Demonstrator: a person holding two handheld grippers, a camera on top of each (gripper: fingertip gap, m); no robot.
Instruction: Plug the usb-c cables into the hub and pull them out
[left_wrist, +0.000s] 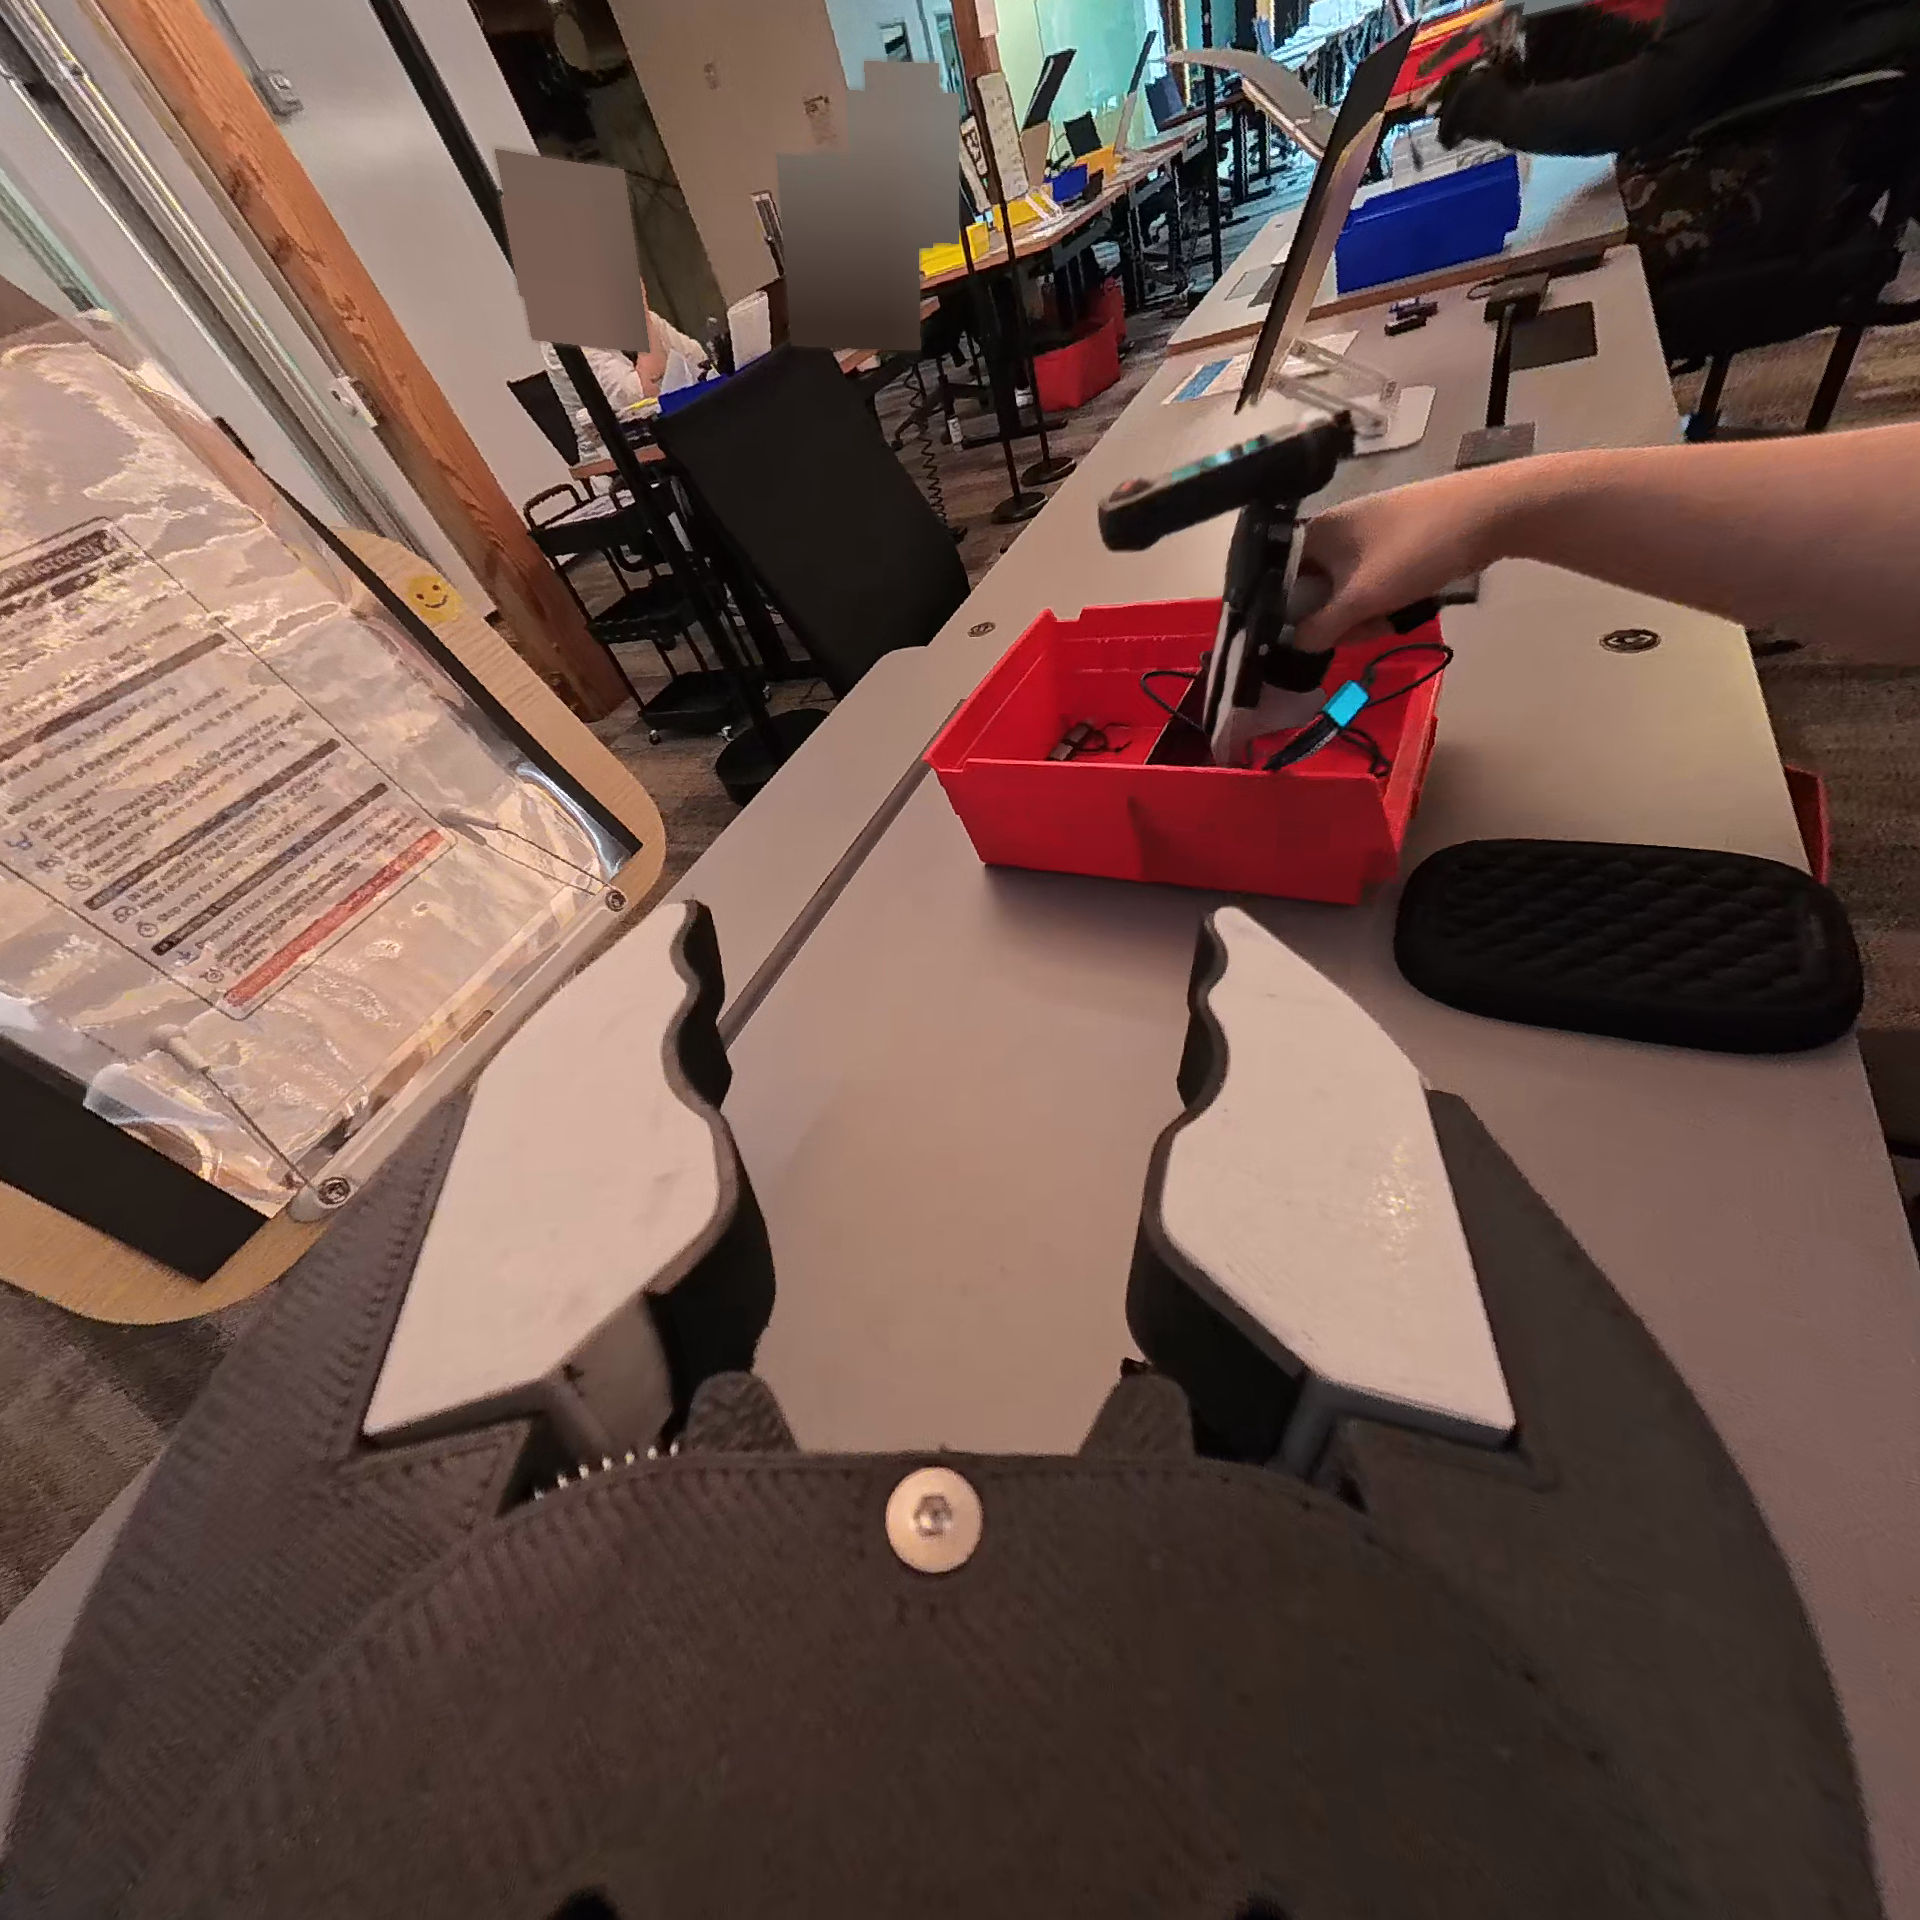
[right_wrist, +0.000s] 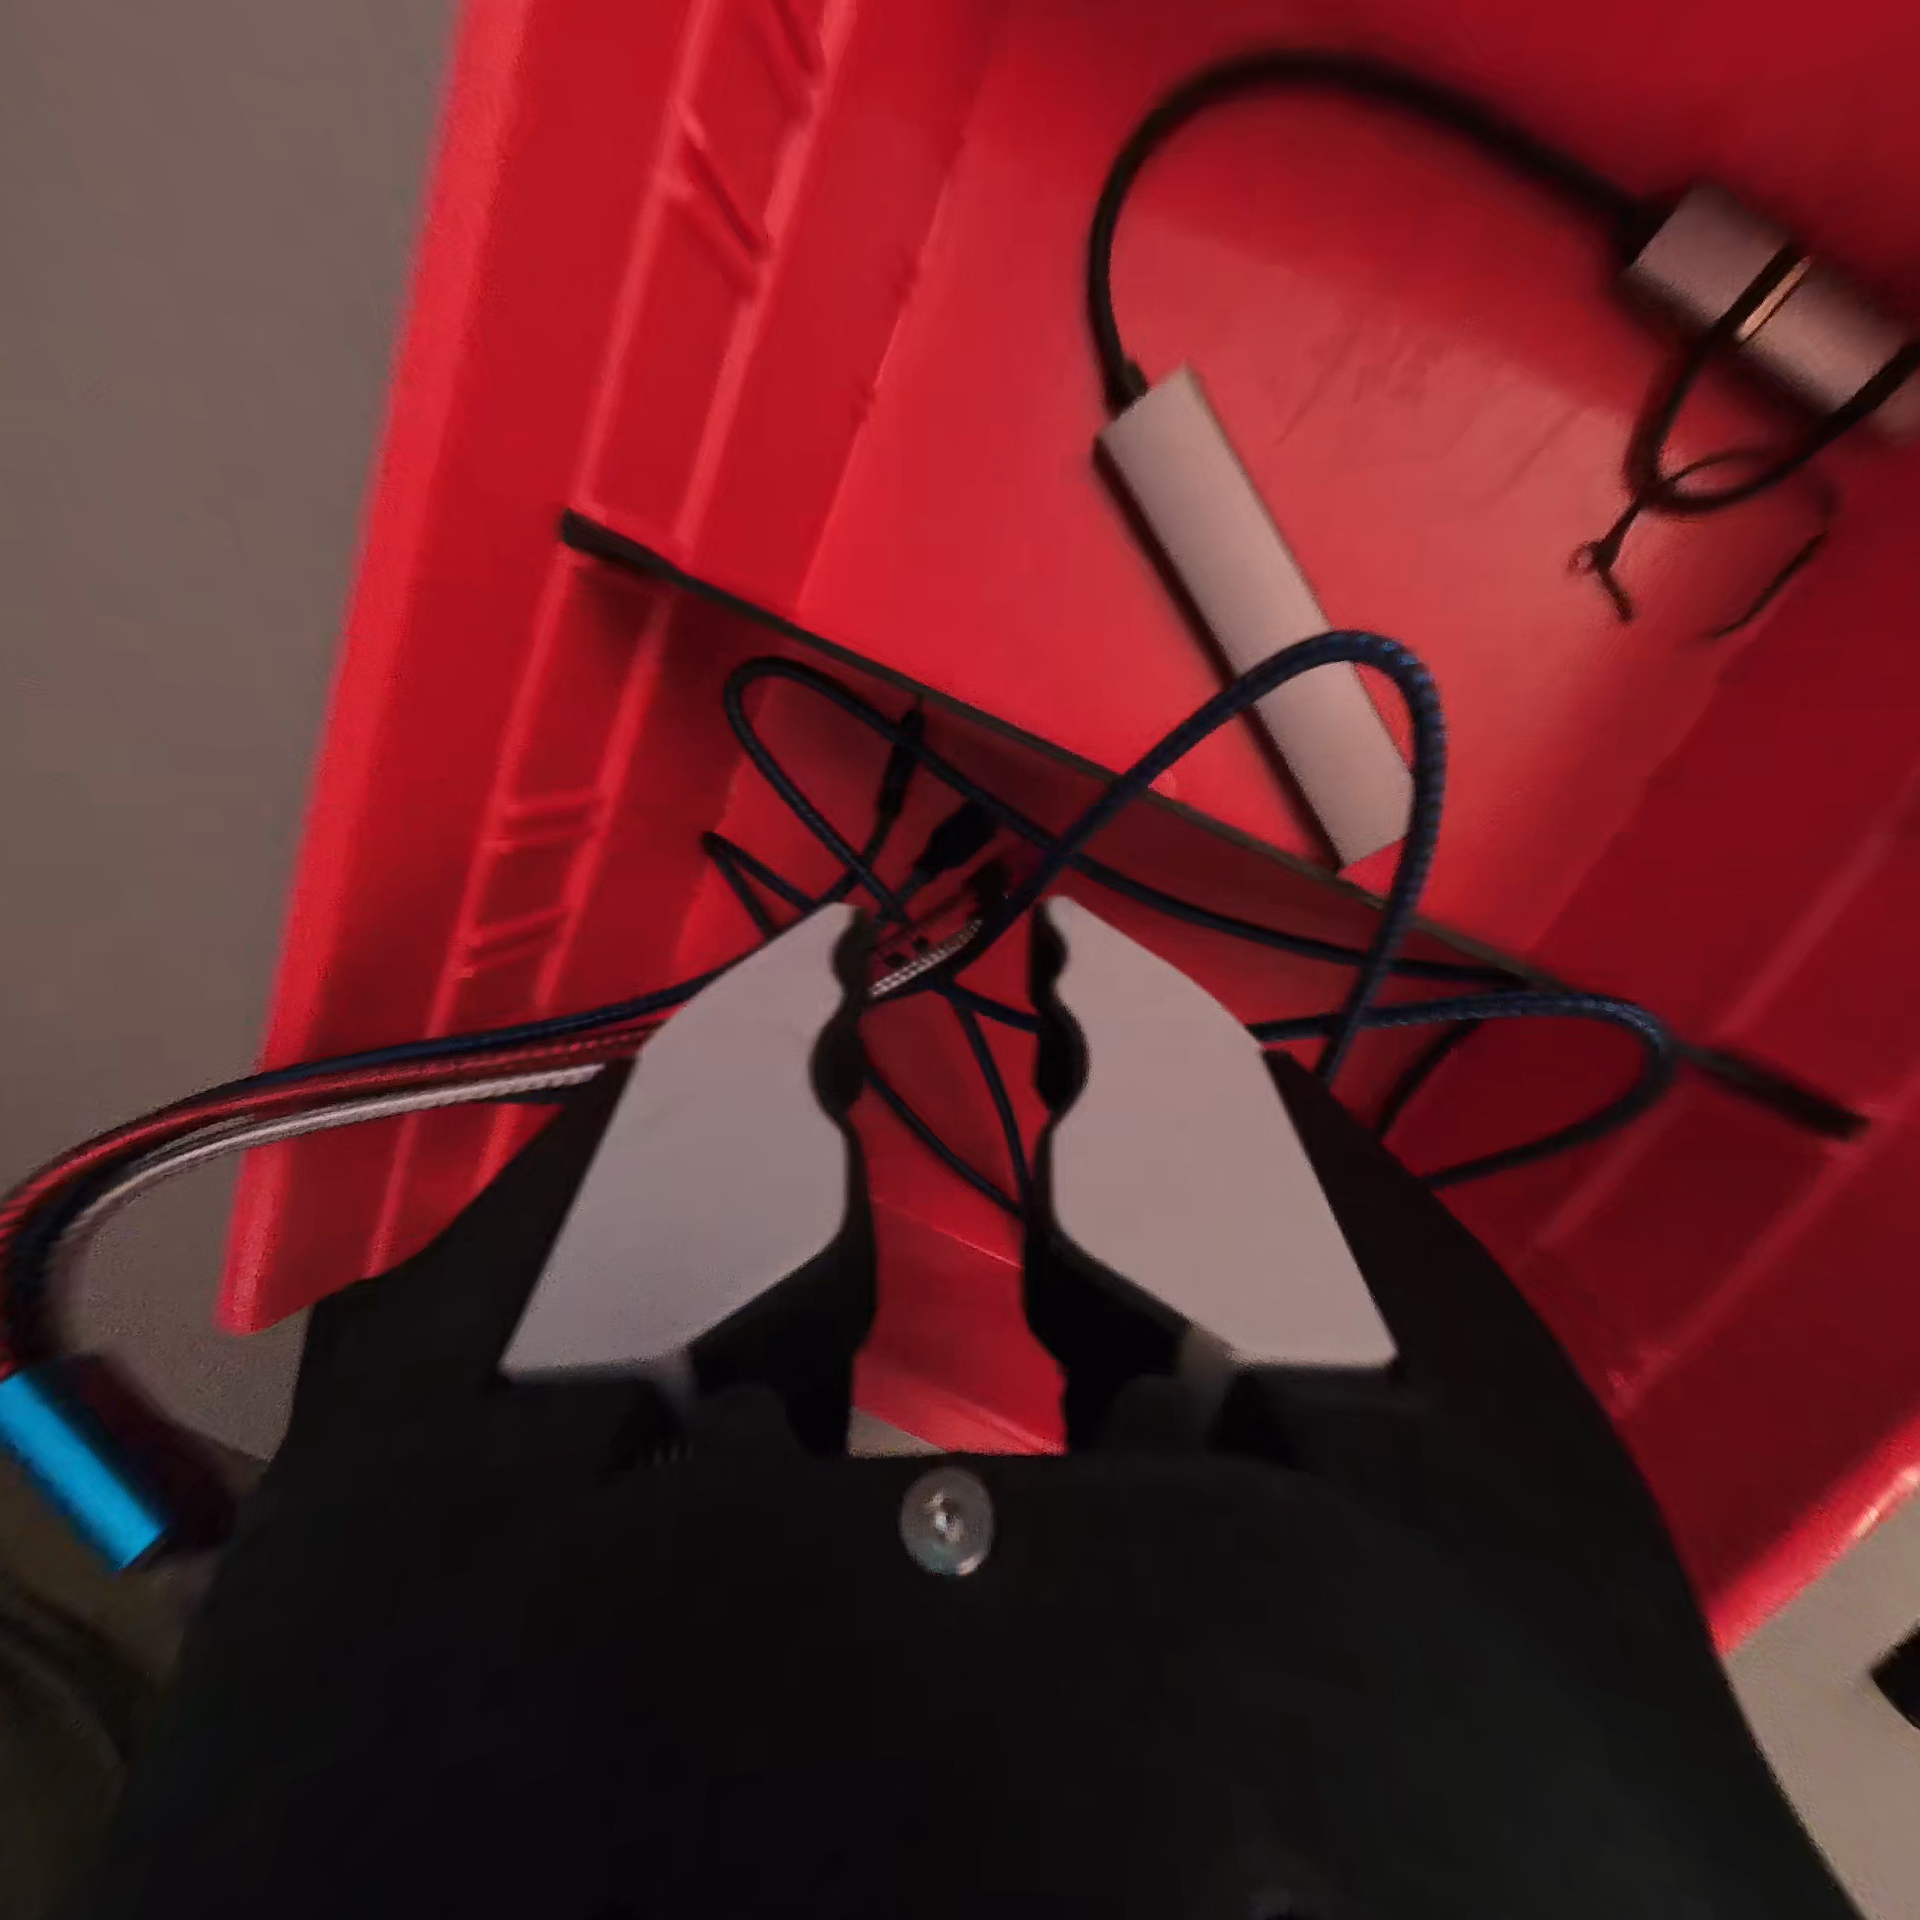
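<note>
A red bin (left_wrist: 1143, 821) stands on the grey table (left_wrist: 935, 1143). In the right wrist view a silver hub (right_wrist: 1257, 613) with a black lead lies on the bin's floor (right_wrist: 1039, 312), beyond a black divider (right_wrist: 727, 597). Dark braided usb-c cables (right_wrist: 1423, 707) lie tangled over the divider, their plugs (right_wrist: 935, 842) just ahead of my right gripper (right_wrist: 945, 925). It is open with a narrow gap, reaching down into the tangle, and also shows in the left wrist view (left_wrist: 1247, 707), held by a hand. My left gripper (left_wrist: 956, 935) is wide open and empty above the table, short of the bin.
A black quilted pad (left_wrist: 1621, 935) lies right of the bin. A blue connector (right_wrist: 73, 1455) on a braided bundle hangs over the bin's edge. A second grey adapter (right_wrist: 1756, 301) lies in the bin. A clear-covered board (left_wrist: 260, 779) stands at left. A seated person is at far right. There is about 45 centimeters between the tips of the two grippers. The silver hub (right_wrist: 1257, 613) is closer to my right gripper, around 8 centimeters from its tips; the left tips are 50 centimeters off.
</note>
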